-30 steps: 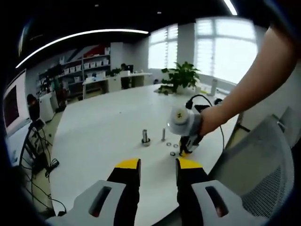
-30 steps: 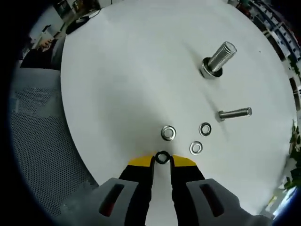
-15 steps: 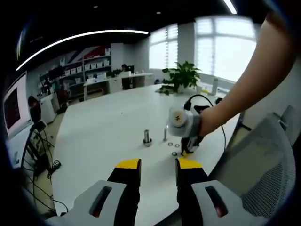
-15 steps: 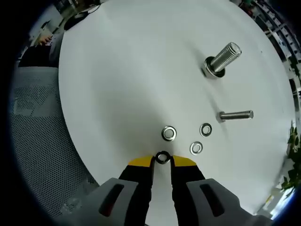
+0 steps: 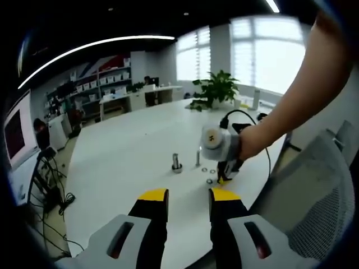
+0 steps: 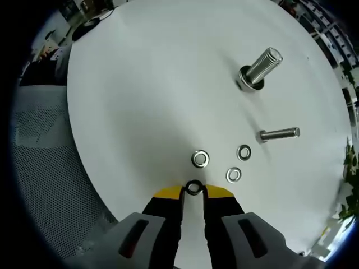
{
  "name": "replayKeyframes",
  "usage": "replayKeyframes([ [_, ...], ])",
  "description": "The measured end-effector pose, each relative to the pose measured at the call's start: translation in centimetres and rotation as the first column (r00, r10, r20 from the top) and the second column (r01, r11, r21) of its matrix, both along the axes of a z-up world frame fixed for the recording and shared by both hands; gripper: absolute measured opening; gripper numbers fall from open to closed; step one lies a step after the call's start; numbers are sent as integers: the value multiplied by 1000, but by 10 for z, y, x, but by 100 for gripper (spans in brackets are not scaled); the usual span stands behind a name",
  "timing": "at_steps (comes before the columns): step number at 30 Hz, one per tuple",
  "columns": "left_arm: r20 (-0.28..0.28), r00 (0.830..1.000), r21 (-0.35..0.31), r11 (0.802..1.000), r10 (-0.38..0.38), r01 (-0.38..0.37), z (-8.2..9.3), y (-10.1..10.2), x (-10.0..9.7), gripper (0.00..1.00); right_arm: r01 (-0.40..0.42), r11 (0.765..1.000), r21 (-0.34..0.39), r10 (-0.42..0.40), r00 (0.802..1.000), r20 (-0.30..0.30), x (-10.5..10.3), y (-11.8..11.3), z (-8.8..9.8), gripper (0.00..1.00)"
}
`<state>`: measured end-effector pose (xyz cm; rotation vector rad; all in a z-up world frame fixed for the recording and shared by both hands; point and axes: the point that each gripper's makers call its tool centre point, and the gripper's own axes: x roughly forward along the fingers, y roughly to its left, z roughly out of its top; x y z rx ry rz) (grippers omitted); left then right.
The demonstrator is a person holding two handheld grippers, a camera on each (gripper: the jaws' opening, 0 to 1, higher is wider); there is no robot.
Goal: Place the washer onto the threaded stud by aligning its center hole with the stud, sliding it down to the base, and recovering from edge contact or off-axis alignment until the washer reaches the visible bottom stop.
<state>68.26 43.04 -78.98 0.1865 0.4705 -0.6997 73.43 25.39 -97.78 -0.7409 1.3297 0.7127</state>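
White table (image 6: 140, 84) carries the upright stud (image 6: 259, 67) far ahead and to the right of my right gripper (image 6: 193, 191), its axis leaning away. That gripper pinches a washer (image 6: 193, 188) at its tips. Left gripper (image 5: 188, 197) hangs back, spread, empty.

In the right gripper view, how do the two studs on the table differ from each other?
The thick stud is much wider than the thin stud. The thick stud has a broad collar or washer around its base; the thin stud shows none. The thick stud stands farther from the right gripper, and the thin stud is closer to the loose washers. Both are silver metal and stand on the white table.
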Motion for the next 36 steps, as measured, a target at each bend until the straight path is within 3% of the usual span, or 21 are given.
replayKeyframes([
  [23, 22, 999, 5, 1000, 23, -23, 3, 5, 0, 28, 31, 999, 11, -32, 998, 62, -1, 1, 4, 14],
  [26, 21, 1000, 2, 1000, 22, -22, 3, 4, 1, 28, 68, 997, 38, -71, 996, 60, -1, 2, 3, 14],
  [36, 20, 1000, 2, 1000, 21, -21, 3, 4, 1, 28, 53, 997, 56, -57, 996, 74, 0, 12, 5, 14],
])
